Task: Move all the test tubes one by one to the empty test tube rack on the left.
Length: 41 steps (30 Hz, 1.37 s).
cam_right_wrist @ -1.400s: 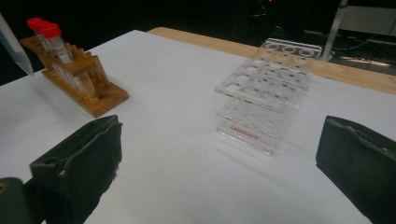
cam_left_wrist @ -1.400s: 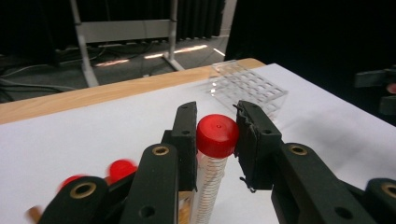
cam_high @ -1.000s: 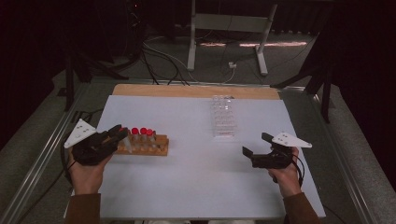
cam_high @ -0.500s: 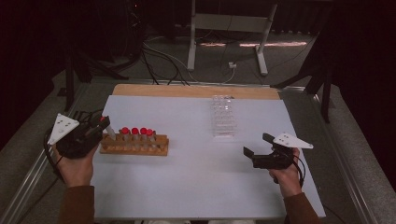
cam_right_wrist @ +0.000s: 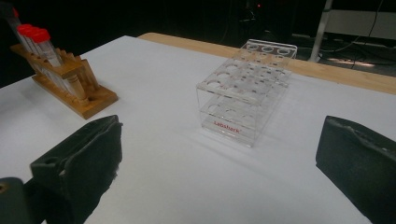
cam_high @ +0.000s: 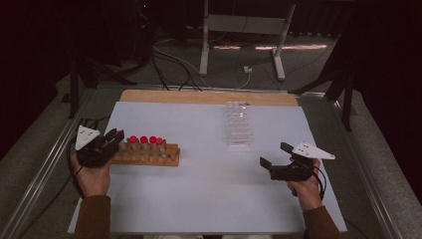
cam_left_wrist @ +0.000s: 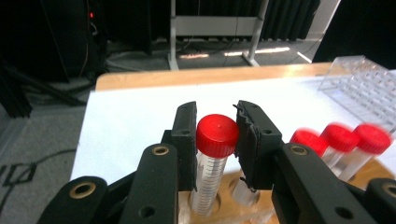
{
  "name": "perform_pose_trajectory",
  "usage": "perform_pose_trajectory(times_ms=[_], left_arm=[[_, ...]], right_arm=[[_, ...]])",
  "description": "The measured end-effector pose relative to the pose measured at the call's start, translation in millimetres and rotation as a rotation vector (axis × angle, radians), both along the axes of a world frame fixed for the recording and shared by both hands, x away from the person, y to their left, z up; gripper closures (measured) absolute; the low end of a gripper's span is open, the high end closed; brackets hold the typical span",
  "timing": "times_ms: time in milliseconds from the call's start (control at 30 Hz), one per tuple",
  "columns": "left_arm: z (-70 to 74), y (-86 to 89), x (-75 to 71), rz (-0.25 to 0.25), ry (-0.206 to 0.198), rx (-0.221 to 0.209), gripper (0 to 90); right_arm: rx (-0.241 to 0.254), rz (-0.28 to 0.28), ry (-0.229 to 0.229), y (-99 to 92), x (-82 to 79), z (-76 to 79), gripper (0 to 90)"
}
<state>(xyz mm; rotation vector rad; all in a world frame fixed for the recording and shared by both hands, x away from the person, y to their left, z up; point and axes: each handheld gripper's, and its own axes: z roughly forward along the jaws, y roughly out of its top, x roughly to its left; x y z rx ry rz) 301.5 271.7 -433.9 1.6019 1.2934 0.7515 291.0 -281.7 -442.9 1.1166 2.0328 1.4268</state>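
While the left gripper (cam_left_wrist: 217, 135) clamps the red-capped clear plastic tube (cam_left_wrist: 211, 163) at its cap, the light, probably slippery tube wants that ridged hold; the right gripper (cam_high: 274, 160) gapes empty.

**Left clamped, right spread wide**

My left gripper (cam_high: 113, 137) sits low at the left edge of the table, pointing right, its grey plate on top and my hand wrapped under its body. In the left gripper view its jaws are drawn in close, pads pressing both sides of what stands between them. My right gripper (cam_high: 273, 155) rests near the table's right side, pointing left, jaws spread wide with nothing between them, forearm coming in from below.
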Motion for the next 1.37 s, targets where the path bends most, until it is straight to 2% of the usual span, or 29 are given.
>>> perform_pose_trajectory(times_ms=[167,400,600,733,833,900,933,967,1100,1233,1367], left_arm=[[-11.1,2.0,1.0,0.005,0.022,-0.013,71.1],[-12.7,1.1,1.6,-0.014,0.030,-0.017,68.7],[-7.9,2.5,-8.9,0.003,-0.029,-0.087,36.5],[-4.4,-1.2,-20.3,-0.006,-0.070,-0.106,16.4],[-3.8,-7.2,-29.0,-0.032,-0.101,-0.109,14.1],[-4.5,-12.3,-33.9,-0.041,-0.114,-0.108,7.7],[-5.5,-14.6,-35.7,-0.060,-0.120,-0.110,5.3],[-6.4,-18.2,-37.5,-0.057,-0.118,-0.093,2.0],[-10.8,-25.4,-44.2,-0.070,-0.142,-0.086,0.5],[-16.1,-26.6,-49.5,-0.071,-0.131,-0.096,0.5],[-15.0,-26.3,-52.6,-0.064,-0.135,-0.083,0.6]], right_arm=[[0.002,0.002,-0.002,0.4,-0.3,-0.3,0.5],[-0.008,0.003,-0.003,1.8,-1.2,-1.1,0.5],[-0.011,-0.004,-0.017,1.0,-5.7,-1.4,0.5],[-0.008,-0.012,-0.033,-1.0,-11.2,-2.8,0.5],[0.004,-0.021,-0.043,-3.9,-15.9,-5.3,0.5],[0.013,-0.031,-0.053,-6.5,-19.2,-7.1,0.4],[0.021,-0.036,-0.058,-8.1,-20.8,-7.8,0.4],[0.027,-0.040,-0.062,-9.8,-22.3,-8.4,0.4],[0.044,-0.063,-0.088,-17.5,-28.1,-11.1,0.4],[0.048,-0.077,-0.107,-23.7,-32.0,-13.7,0.4],[0.053,-0.095,-0.117,-28.0,-33.0,-13.8,0.4]])
